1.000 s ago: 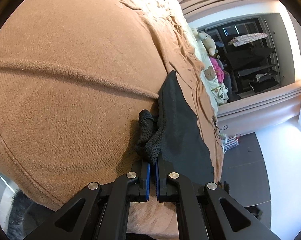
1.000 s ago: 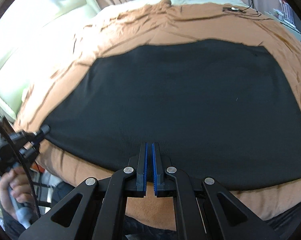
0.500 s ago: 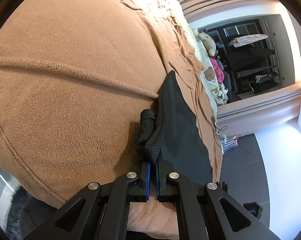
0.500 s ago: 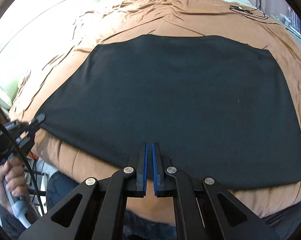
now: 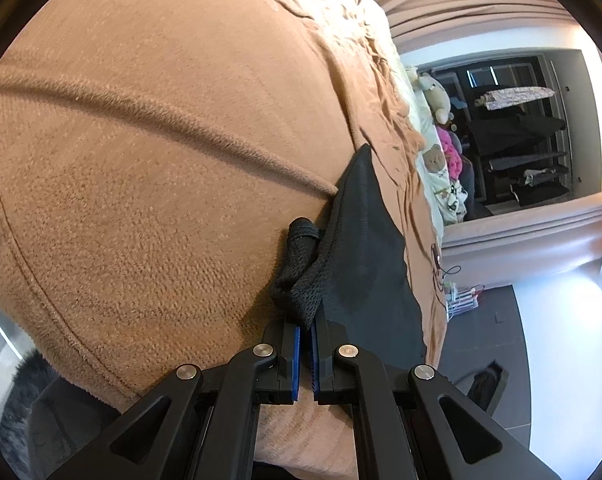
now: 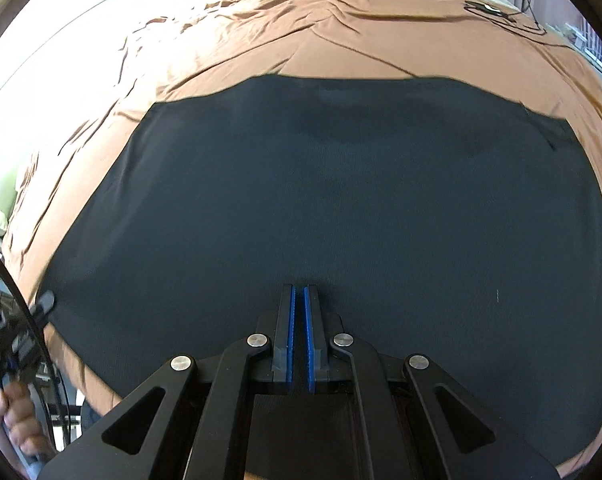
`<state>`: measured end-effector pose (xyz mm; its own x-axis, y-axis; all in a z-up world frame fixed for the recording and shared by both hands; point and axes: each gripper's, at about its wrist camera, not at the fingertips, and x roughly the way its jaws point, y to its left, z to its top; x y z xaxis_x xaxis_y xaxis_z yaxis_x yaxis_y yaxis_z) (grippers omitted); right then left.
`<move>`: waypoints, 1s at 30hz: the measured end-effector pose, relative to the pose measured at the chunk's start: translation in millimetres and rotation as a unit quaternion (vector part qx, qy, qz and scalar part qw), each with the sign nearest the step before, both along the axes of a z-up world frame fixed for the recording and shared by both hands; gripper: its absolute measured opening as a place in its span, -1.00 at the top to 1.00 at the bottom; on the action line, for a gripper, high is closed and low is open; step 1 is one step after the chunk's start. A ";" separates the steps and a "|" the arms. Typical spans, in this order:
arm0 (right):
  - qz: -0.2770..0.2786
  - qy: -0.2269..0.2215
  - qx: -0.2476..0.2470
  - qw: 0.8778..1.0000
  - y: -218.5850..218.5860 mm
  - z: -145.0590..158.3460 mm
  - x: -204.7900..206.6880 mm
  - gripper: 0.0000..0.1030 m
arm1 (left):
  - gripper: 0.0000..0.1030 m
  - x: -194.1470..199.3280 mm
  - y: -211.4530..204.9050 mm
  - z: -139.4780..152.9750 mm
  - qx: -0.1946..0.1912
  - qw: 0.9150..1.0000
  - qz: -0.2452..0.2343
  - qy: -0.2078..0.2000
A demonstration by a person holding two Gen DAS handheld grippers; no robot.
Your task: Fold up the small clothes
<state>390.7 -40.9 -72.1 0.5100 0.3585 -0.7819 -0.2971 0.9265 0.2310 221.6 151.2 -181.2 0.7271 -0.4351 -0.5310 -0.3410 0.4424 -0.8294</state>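
Note:
A black mesh garment (image 6: 341, 208) lies spread flat on a brown blanket (image 6: 341, 32) over a bed. My right gripper (image 6: 299, 292) is shut on its near edge, with the cloth stretching away in front. My left gripper (image 5: 306, 326) is shut on a bunched corner of the same garment (image 5: 357, 248), low over the blanket (image 5: 141, 140). The left gripper also shows at the far left of the right wrist view (image 6: 41, 304), at the garment's left corner.
Stuffed toys (image 5: 435, 96) and pale bedding lie at the far end of the bed. A dark open wardrobe (image 5: 521, 140) stands beyond. A black cable (image 6: 493, 10) lies on the blanket at the far right. Grey floor (image 5: 481, 320) runs beside the bed.
The right gripper has risen and moved forward over the garment, still holding its edge, so the cloth fills more of its view. The left gripper holds its corner almost unmoved.

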 end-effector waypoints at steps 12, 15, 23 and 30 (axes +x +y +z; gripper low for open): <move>-0.008 0.010 -0.021 1.000 23.2 9.0 79.1 0.97 | 0.89 2.6 -0.8 -6.2 -0.005 1.000 0.007 0.026; -0.017 0.010 -0.028 0.999 28.2 9.2 96.7 0.97 | 0.88 3.9 -1.9 -5.4 -0.006 0.999 0.013 0.030; -0.035 -0.003 -0.054 0.998 47.6 6.3 136.7 0.97 | 0.88 5.0 -5.8 -4.3 -0.003 0.999 0.022 0.031; -0.040 0.008 -0.032 0.999 46.0 11.2 152.0 0.97 | 0.88 3.2 -9.8 -3.3 0.009 0.999 0.022 0.029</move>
<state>542.7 5.1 -60.9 0.5217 0.2665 -0.8105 -0.2187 0.9600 0.1749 224.8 141.4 -184.4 0.7130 -0.3943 -0.5798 -0.4071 0.4405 -0.8002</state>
